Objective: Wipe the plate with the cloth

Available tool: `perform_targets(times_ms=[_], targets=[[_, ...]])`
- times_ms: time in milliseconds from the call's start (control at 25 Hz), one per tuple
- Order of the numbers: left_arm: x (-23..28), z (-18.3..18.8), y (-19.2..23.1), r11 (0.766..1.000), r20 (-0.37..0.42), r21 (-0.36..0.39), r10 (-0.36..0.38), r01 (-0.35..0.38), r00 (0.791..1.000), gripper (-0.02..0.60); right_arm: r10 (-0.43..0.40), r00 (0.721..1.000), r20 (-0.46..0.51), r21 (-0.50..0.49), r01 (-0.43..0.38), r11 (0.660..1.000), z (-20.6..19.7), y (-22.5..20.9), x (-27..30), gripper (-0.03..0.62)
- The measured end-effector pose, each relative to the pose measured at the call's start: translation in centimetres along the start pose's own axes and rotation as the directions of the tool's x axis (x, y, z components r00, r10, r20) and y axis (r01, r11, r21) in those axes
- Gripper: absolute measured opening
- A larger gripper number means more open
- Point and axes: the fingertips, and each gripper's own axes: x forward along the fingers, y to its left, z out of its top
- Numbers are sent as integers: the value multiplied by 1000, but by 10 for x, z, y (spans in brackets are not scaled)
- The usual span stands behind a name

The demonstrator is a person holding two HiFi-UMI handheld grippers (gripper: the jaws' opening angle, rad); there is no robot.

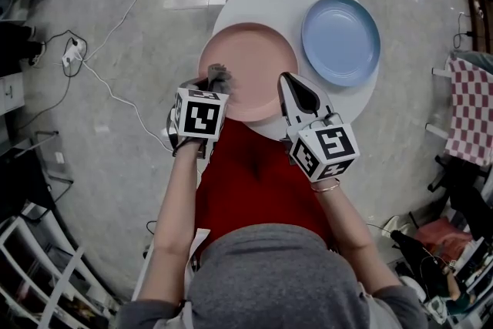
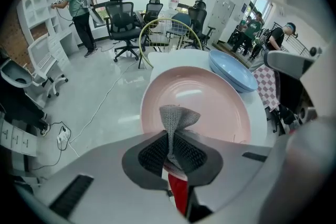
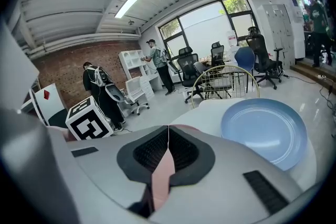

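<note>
person in a grey top (image 1: 266,277) with short sleeves and a red garment (image 1: 254,177) below it, thin bracelet (image 1: 326,186) on the right wrist. left gripper (image 1: 216,83) and right gripper (image 1: 288,84) have pale grey shells and black ribbed pads (image 2: 156,152). each carries a white cube with black square markers: left cube (image 1: 199,115), right cube (image 1: 325,152).

Lower end of cloth (image 2: 177,115), out of sight inside left gripper (image 2: 169,136)
</note>
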Motion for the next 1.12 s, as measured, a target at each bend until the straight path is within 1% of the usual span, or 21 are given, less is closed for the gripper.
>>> perform_targets(times_ms=[120,280,560,640,840,960,1120], targets=[[-11,13,4,1000,50,1,16,-16,999,37,-7,1000,19,-2,7,1000,6,2,-3,29],[-25,30,1,1000,129,8,26,-27,991,37,-19,998,52,-7,20,1000,14,3,-10,29],[-59,52,-8,1000,248,24,12,-18,969,37,-52,992,119,1,52,999,30,1,-27,29],[-68,63,-8,999,292,36,8,-19,956,37,-62,987,149,-1,63,998,37,0,-31,29],[-93,87,-9,998,401,56,0,-24,916,37,-79,973,216,-6,82,997,55,1,-44,29],[-107,93,-12,998,446,58,-6,-22,895,37,-84,965,247,-14,91,996,63,2,-53,29],[-126,99,-17,999,498,45,-22,0,867,37,-88,954,288,-21,98,995,74,5,-66,29]])
